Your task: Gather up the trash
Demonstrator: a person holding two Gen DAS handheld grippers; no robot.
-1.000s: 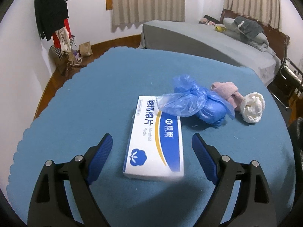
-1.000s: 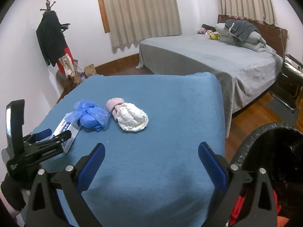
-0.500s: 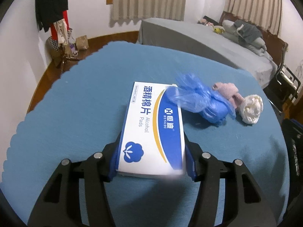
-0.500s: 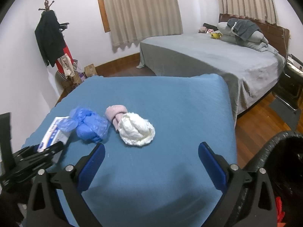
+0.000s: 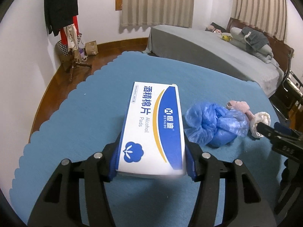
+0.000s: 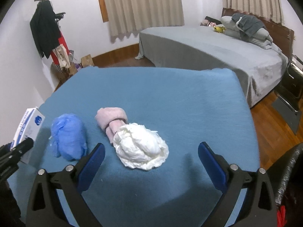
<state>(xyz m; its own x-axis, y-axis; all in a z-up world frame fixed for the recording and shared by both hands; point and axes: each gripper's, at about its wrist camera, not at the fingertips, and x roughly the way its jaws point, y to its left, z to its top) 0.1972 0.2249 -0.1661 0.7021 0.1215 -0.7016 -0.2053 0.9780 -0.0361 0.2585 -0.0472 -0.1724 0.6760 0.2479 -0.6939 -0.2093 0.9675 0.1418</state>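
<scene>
Box (image 5: pixel 153 126) pinched by its long sides in left tongs (image 5: pixel 152 162), near end raised off blue worktop (image 5: pixel 79 124). Keep level, lift clear of blue bag (image 5: pixel 215 126) just beside. Right tongs (image 6: pixel 151 162) spread, empty, hovering near white wad (image 6: pixel 142 149); centre over it, then close.

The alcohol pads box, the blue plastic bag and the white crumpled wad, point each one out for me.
alcohol pads box (image 5: pixel 151 128), left wrist view, middle of its printed top.
blue plastic bag (image 5: pixel 215 125), left wrist view, centre of the bundle.
white crumpled wad (image 6: pixel 141 147), right wrist view, middle of the wad.
</scene>
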